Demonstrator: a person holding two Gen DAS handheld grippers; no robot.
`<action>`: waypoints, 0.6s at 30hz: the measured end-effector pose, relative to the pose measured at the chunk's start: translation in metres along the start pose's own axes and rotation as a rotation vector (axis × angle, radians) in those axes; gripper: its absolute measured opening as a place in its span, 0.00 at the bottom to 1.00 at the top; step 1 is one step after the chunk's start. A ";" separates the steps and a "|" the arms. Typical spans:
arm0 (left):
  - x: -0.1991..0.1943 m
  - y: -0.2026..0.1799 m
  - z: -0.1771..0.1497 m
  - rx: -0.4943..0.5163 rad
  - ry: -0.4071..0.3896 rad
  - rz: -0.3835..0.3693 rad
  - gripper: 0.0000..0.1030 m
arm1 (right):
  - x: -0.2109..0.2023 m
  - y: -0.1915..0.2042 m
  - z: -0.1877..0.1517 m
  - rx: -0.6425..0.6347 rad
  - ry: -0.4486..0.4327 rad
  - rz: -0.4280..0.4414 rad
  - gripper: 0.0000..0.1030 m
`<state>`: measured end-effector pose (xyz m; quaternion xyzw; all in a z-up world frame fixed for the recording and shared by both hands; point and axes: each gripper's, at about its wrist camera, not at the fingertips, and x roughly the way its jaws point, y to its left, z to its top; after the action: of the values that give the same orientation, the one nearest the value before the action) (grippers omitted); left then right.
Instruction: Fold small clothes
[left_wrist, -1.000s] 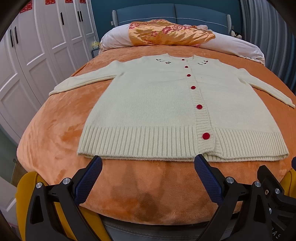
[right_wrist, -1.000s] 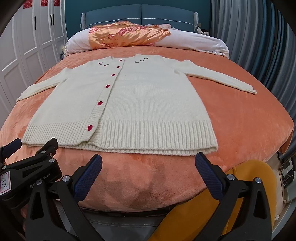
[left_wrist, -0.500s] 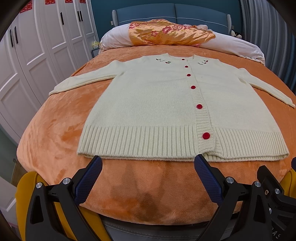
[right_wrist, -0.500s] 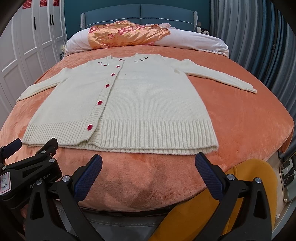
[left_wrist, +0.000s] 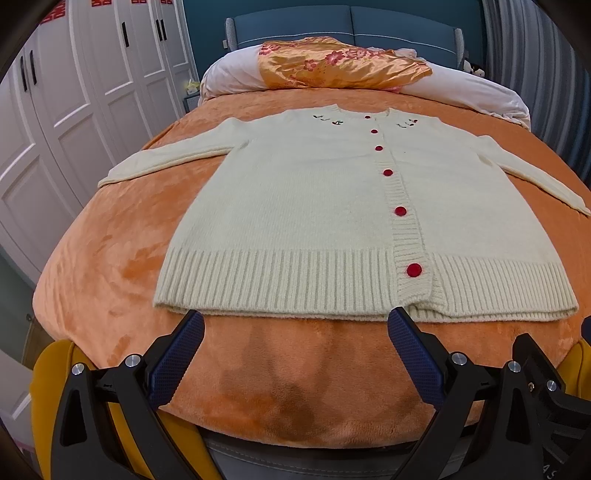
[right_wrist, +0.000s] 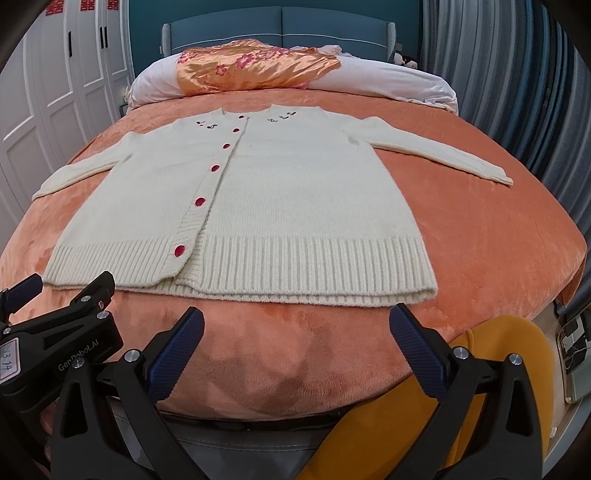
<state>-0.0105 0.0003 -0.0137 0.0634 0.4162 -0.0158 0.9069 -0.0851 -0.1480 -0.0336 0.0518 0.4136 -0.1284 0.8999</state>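
A cream knit cardigan (left_wrist: 314, 206) with red buttons lies flat and buttoned on the orange bed cover, both sleeves spread out to the sides; it also shows in the right wrist view (right_wrist: 280, 199). My left gripper (left_wrist: 295, 321) is open and empty, held just short of the ribbed hem near the bed's foot. My right gripper (right_wrist: 295, 317) is open and empty, just short of the hem's right half. The left gripper's body shows at the lower left of the right wrist view (right_wrist: 55, 332).
The bed (left_wrist: 110, 258) has an orange plush cover, with a white pillow (left_wrist: 229, 74) and an orange floral satin cloth (left_wrist: 340, 66) at the head. White wardrobe doors (left_wrist: 74, 110) stand on the left. Grey curtains (right_wrist: 517, 74) hang on the right. Something yellow (right_wrist: 480, 369) sits at the bed's foot.
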 end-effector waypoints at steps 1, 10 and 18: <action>0.000 0.000 0.000 0.001 0.000 0.000 0.95 | 0.000 0.000 0.000 0.000 0.000 0.000 0.95; 0.000 0.000 0.000 0.001 0.000 0.001 0.95 | 0.000 0.000 0.000 0.000 0.001 0.000 0.95; 0.001 0.000 0.000 0.000 0.003 0.001 0.95 | 0.002 -0.001 -0.001 0.002 0.007 0.002 0.95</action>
<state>-0.0102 0.0003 -0.0145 0.0634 0.4174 -0.0154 0.9064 -0.0850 -0.1488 -0.0356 0.0535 0.4168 -0.1275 0.8984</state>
